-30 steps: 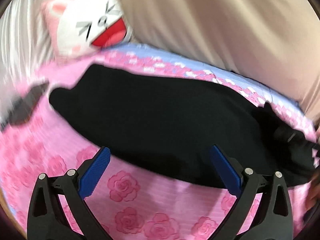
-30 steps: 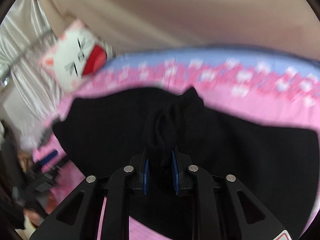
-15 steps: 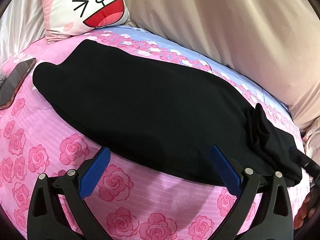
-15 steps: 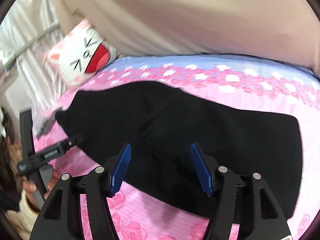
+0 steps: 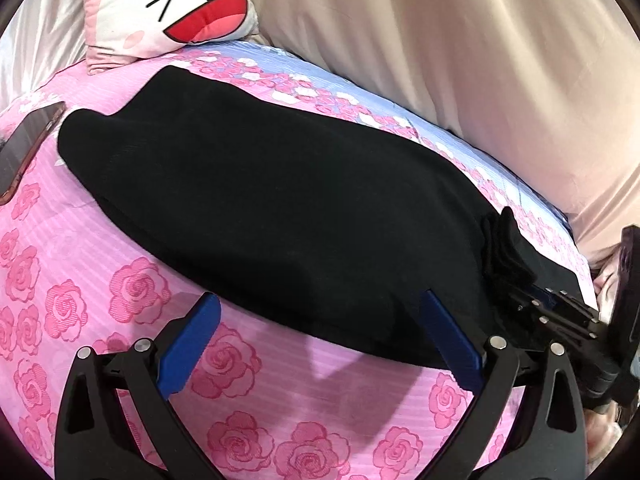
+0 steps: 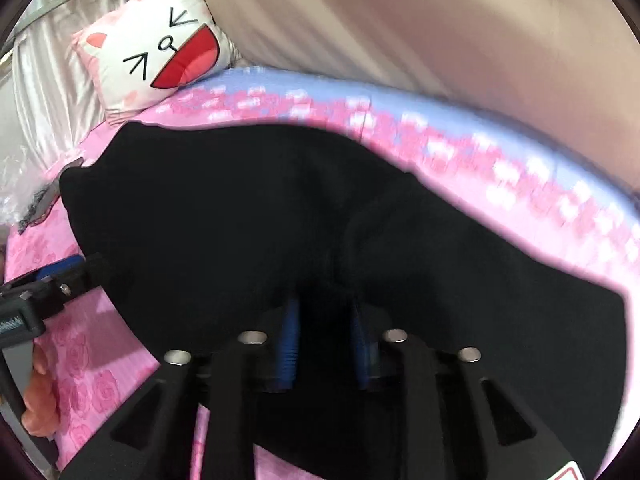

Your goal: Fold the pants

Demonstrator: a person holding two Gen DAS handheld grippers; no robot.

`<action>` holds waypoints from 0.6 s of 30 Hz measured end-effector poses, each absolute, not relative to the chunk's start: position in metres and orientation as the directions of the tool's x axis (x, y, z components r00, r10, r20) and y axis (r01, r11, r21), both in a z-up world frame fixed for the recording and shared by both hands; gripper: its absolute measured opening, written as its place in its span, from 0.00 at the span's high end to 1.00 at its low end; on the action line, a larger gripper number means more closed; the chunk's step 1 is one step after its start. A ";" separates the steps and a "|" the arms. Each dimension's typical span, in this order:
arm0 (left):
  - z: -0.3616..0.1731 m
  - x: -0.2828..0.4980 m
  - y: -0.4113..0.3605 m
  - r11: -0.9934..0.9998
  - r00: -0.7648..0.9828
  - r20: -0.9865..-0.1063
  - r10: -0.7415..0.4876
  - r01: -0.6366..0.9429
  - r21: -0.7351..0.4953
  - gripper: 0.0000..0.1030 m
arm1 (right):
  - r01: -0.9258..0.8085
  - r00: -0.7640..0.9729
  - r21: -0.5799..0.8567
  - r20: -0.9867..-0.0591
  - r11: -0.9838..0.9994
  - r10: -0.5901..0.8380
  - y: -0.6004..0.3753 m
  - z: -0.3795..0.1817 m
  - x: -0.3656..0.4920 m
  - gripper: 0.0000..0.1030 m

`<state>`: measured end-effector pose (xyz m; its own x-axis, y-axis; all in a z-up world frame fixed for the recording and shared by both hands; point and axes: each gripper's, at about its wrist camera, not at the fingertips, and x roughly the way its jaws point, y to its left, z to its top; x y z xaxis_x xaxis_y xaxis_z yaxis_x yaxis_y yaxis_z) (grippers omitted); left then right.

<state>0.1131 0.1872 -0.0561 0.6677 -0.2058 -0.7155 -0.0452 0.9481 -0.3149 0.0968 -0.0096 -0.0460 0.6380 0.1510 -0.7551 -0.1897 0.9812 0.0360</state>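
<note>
The black pants point(image 5: 280, 208) lie flat across the bed, stretched out just ahead of the left gripper point(image 5: 320, 340), whose blue pads point(image 5: 188, 348) stand wide apart over the pink sheet with nothing between them; the near edge of the cloth runs right in front of its fingertips. The right gripper point(image 6: 324, 340) has just been closing, and its jaws now pinch a raised bunch of the dark fabric that puckers up between the pads.

The cloth looks soft, thick and limp, probably a knit: it should be light, drape at once when lifted, and sag between two holds rather than keep a line. It seems unlikely to slip from ribbed pads, but a pinch may take only the top layer, so the better hold is likely at an edge or corner where all layers can be caught together, one gripper at each end of the same edge.

Beneath is a bedsheet point(image 5: 100, 240) printed with pink roses, with a blue band on the far side of the pants. It is a yielding surface that may wrinkle under a drag. Beyond the far left corner of the pants sits a cat-face pillow point(image 5: 172, 4), a phone point(image 5: 28, 144) lies far off to the left gripper's left, and beige curtain point(image 5: 460, 48) hangs behind.
</note>
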 end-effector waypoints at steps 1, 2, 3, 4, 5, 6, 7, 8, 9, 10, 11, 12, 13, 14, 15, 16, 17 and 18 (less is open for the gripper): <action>-0.056 0.114 0.185 0.950 0.664 -0.719 -0.206 -0.041 -0.310 0.05 | -0.187 0.649 0.059 -0.742 0.981 0.168 -0.012 -0.042 0.090 0.64; -0.057 0.114 0.183 0.954 0.659 -0.725 -0.200 -0.038 -0.297 0.05 | -0.191 0.653 0.083 -0.733 0.978 0.190 -0.014 -0.039 0.083 0.57; -0.056 0.114 0.180 0.958 0.657 -0.728 -0.194 -0.035 -0.286 0.05 | -0.188 0.667 0.100 -0.717 0.977 0.202 -0.015 -0.034 0.076 0.48; -0.056 0.115 0.178 0.959 0.655 -0.730 -0.195 -0.028 -0.281 0.05 | -0.174 0.692 0.112 -0.693 0.978 0.203 -0.018 -0.030 0.066 0.45; -0.056 0.115 0.176 0.963 0.651 -0.735 -0.188 -0.024 -0.268 0.05 | -0.163 0.702 0.113 -0.684 0.980 0.196 -0.019 -0.029 0.060 0.45; -0.056 0.116 0.174 0.967 0.649 -0.741 -0.174 -0.028 -0.252 0.05 | -0.153 0.703 0.107 -0.687 0.982 0.184 -0.019 -0.029 0.056 0.45; -0.055 0.115 0.172 0.971 0.648 -0.744 -0.161 -0.029 -0.235 0.05 | -0.143 0.700 0.095 -0.694 0.985 0.168 -0.019 -0.030 0.053 0.45; -0.053 0.114 0.173 0.975 0.651 -0.745 -0.145 -0.035 -0.219 0.05 | -0.127 0.703 0.075 -0.696 0.989 0.143 -0.019 -0.031 0.048 0.45; -0.051 0.112 0.175 0.977 0.655 -0.745 -0.129 -0.043 -0.208 0.05 | -0.117 0.707 0.070 -0.694 0.991 0.132 -0.020 -0.032 0.045 0.45; -0.047 0.110 0.181 0.975 0.660 -0.740 -0.129 -0.052 -0.217 0.05 | -0.113 0.709 0.077 -0.693 0.991 0.135 -0.022 -0.033 0.041 0.45; -0.042 0.107 0.195 0.961 0.674 -0.722 -0.158 -0.063 -0.269 0.05 | -0.107 0.714 0.093 -0.686 0.990 0.141 -0.026 -0.034 0.036 0.45; -0.037 0.106 0.212 0.942 0.685 -0.704 -0.187 -0.077 -0.326 0.05 | -0.100 0.720 0.098 -0.680 0.990 0.140 -0.028 -0.034 0.033 0.43; -0.034 0.108 0.229 0.924 0.691 -0.694 -0.202 -0.100 -0.369 0.05 | -0.092 0.726 0.101 -0.674 0.991 0.136 -0.031 -0.035 0.030 0.42; -0.032 0.113 0.252 0.894 0.696 -0.683 -0.220 -0.136 -0.427 0.05 | -0.081 0.730 0.112 -0.670 0.990 0.135 -0.034 -0.037 0.029 0.41; -0.033 0.119 0.270 0.871 0.695 -0.684 -0.222 -0.174 -0.460 0.05 | -0.073 0.733 0.125 -0.666 0.989 0.138 -0.038 -0.038 0.027 0.41; -0.034 0.126 0.287 0.847 0.695 -0.687 -0.213 -0.218 -0.484 0.05 | -0.070 0.737 0.138 -0.661 0.988 0.144 -0.040 -0.037 0.027 0.41; -0.038 0.136 0.305 0.822 0.697 -0.688 -0.201 -0.261 -0.505 0.06 | -0.066 0.741 0.157 -0.654 0.985 0.154 -0.044 -0.037 0.026 0.41; -0.043 0.146 0.316 0.810 0.686 -0.703 -0.188 -0.296 -0.506 0.08 | -0.065 0.742 0.166 -0.651 0.984 0.159 -0.045 -0.037 0.026 0.40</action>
